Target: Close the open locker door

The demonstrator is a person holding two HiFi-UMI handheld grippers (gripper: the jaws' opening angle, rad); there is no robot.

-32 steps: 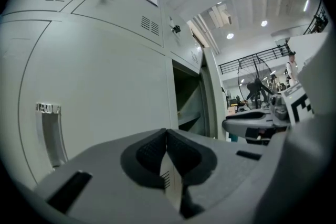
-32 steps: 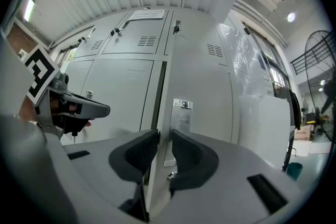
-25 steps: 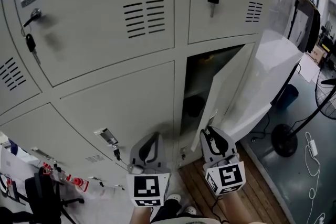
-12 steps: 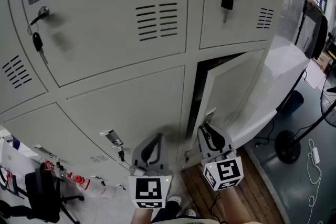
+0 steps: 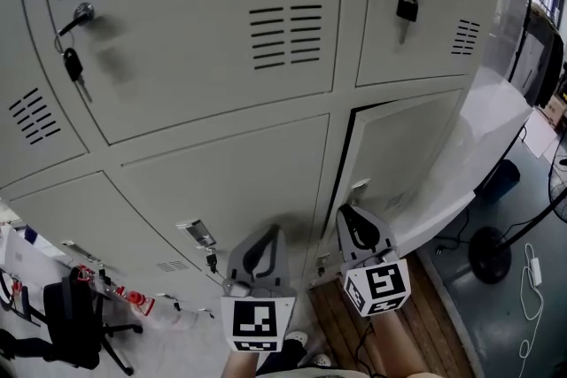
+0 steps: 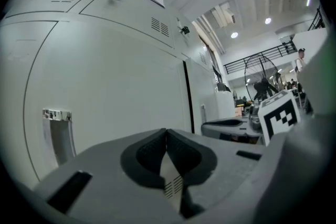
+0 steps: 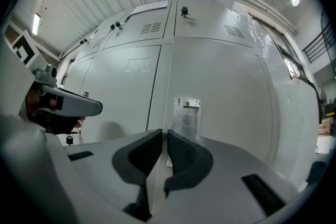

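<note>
Right gripper, jaws just narrowing to an empty slit, is sitting at 7 o'clock of the door. We are seeing the door swinging in, now nearly flush; only the last push is remaining.

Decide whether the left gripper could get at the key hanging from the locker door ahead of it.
Probably yes: the left gripper sits close beside the key, with nothing between them.

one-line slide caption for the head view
Right gripper, jaws just closed further with nothing between them, by the lower edge of the nearly shut locker door; left gripper shut beside it.
</note>
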